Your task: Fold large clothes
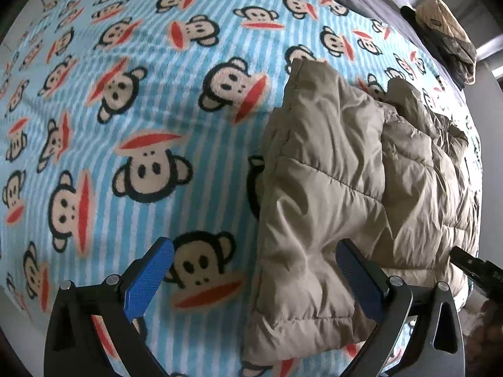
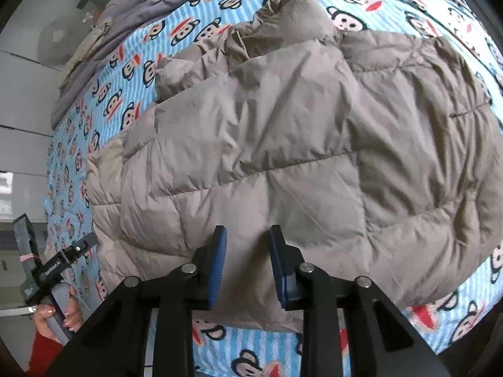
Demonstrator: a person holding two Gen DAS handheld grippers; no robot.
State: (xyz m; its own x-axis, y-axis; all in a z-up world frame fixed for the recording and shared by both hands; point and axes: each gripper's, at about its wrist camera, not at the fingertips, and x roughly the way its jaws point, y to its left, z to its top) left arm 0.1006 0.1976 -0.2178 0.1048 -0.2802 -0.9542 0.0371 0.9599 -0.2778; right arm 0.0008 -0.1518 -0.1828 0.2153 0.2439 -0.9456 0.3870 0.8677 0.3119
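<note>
Right wrist view, beige puffer jacket (image 2: 283, 144), other tool's label (image 2: 52, 272) possibly "CoreRoboAI"

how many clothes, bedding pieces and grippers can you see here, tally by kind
puffer jacket, khaki, on the bed: 1
plaid garment, bunched at the far edge: 1
monkey-print blanket: 1
grey sheet: 1
grippers, left gripper and right gripper: 2
total: 6
</note>
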